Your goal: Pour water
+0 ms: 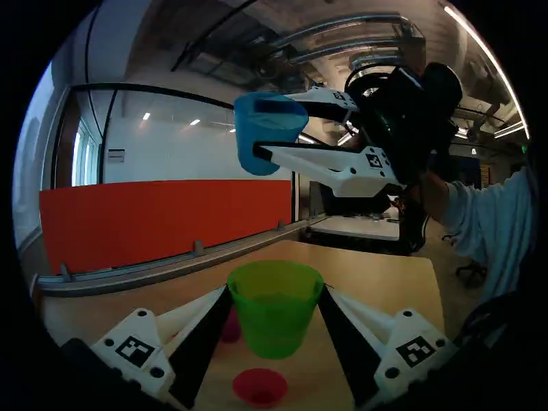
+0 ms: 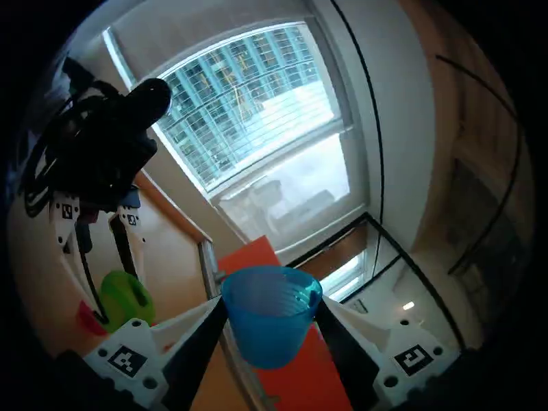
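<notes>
Left gripper view: left tongs [image 1: 274, 296] pinch green cup [image 1: 274, 322], upright, 6 o'clock. Red cup [image 1: 260, 387] on table [image 1: 383, 281] below it. Right tongs [image 1: 262, 127] pinch blue cup [image 1: 268, 137], tilted, 12 o'clock.
Right gripper view: blue cup [image 2: 270, 329] pinched at 6 o'clock; green cup [image 2: 127, 298] at 8 o'clock.

A pink object [image 1: 231, 327] sits behind the green cup [image 1: 274, 318] and one finger [image 1: 202, 339] of the left gripper [image 1: 274, 294], too covered to name. The red cup [image 1: 260, 387] runs off the lower edge. A finger of the right gripper [image 1: 264, 127] crosses the blue cup [image 1: 277, 123], hiding part of its side. The sleeve [image 1: 490, 219] is cut at the right edge. In the right gripper view, a cable [image 2: 88, 274] covers part of the green cup [image 2: 127, 298], and whether the blue cup [image 2: 270, 329] holds water is unclear.
</notes>
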